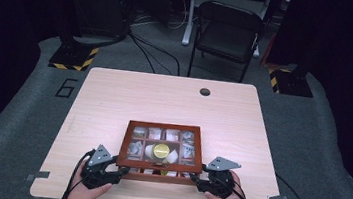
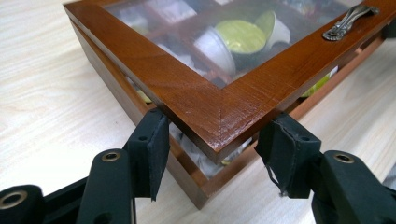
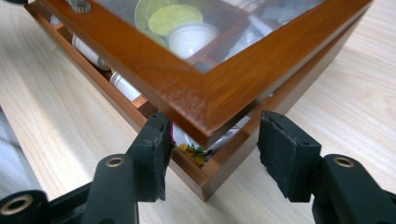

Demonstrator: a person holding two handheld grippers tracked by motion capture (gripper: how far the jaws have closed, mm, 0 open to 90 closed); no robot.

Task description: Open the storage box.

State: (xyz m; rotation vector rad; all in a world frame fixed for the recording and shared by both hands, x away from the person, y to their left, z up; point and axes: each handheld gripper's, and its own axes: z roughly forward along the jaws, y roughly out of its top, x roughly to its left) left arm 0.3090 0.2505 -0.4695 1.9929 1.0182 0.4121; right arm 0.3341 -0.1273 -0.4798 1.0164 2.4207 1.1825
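A brown wooden box (image 1: 161, 148) with a glass lid sits near the table's front edge and holds cups and packets in compartments. A gold-topped cup (image 1: 160, 151) lies at its middle. The lid (image 2: 210, 112) is raised a little off the base at the front, and a metal handle (image 2: 350, 21) sits on its front rail. My left gripper (image 1: 123, 170) is at the front left corner, and both its pads (image 2: 156, 140) touch the lid's corner edges. My right gripper (image 1: 194, 179) is at the front right corner (image 3: 205, 116), which sits between its jaws; the right pad (image 3: 285, 154) stands apart from the wood.
The light wooden table (image 1: 114, 97) has a round cable hole (image 1: 205, 91) at its far edge. A black folding chair (image 1: 227, 32) stands beyond it on the grey floor. Both hands are close to the front edge of the table.
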